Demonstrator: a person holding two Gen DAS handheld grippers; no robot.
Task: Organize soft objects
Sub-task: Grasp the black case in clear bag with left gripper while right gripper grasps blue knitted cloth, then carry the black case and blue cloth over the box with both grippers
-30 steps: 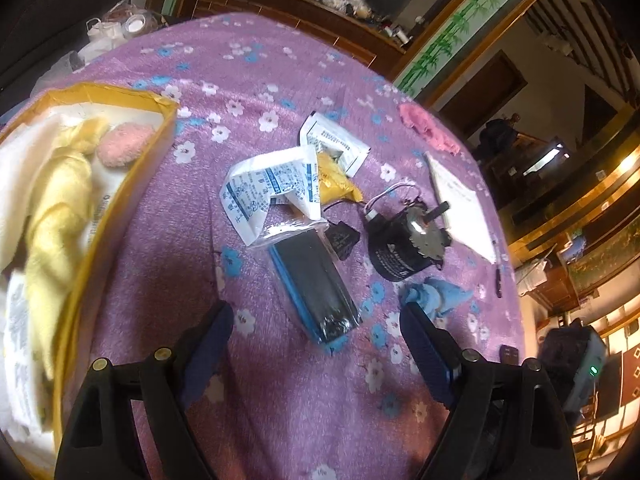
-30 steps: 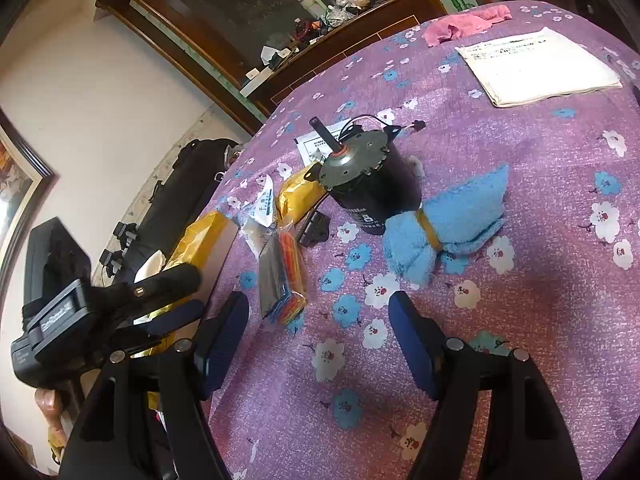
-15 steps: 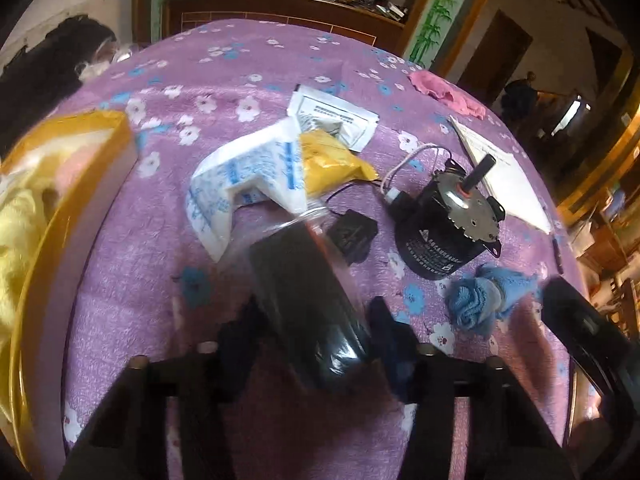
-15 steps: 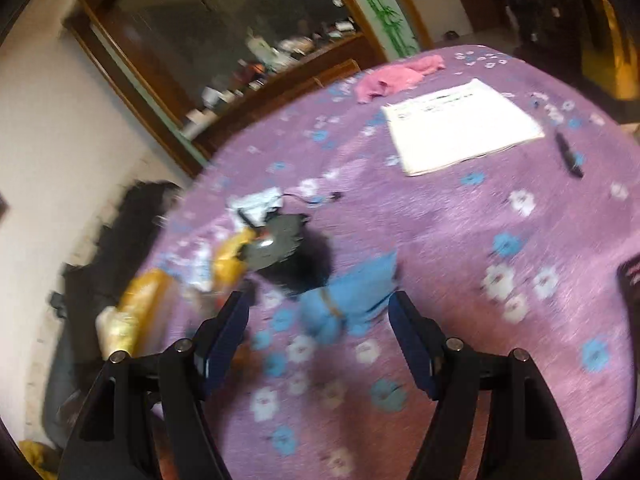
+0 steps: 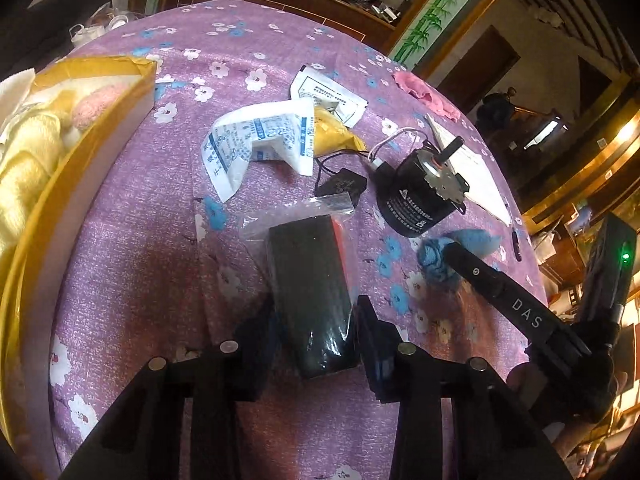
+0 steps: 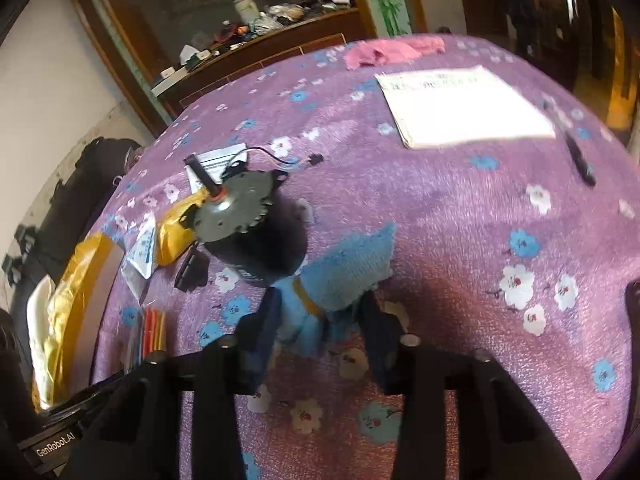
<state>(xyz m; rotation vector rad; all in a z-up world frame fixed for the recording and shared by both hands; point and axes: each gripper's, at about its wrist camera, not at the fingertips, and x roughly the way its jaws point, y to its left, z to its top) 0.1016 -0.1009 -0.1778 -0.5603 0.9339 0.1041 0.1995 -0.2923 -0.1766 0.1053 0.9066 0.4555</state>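
A black sponge pack in a clear bag (image 5: 312, 280) lies on the purple flowered cloth. My left gripper (image 5: 314, 334) has it between its jaws, which are closing, and both pads touch the bag's sides. A blue cloth tied with a yellow band (image 6: 340, 276) lies against a black motor (image 6: 256, 232). My right gripper (image 6: 318, 320) straddles the cloth's banded end with its jaws closing, and a thin gap still shows at the right pad. The left wrist view shows one right finger (image 5: 480, 276) over the blue cloth (image 5: 472, 240).
A yellow box (image 5: 100, 68) at the left holds a yellow cloth (image 5: 28, 160) and a pink puff (image 5: 94, 106). White packets (image 5: 256, 140), a yellow pouch (image 5: 332, 136) and a black plug (image 5: 344, 184) lie mid-table. Farther off are a pink cloth (image 6: 384, 52), paper (image 6: 460, 108) and a pen (image 6: 578, 156).
My left gripper came down over the bagged pack and its jaws narrowed onto it. My right gripper swung over to the blue cloth and its jaws narrowed around it.
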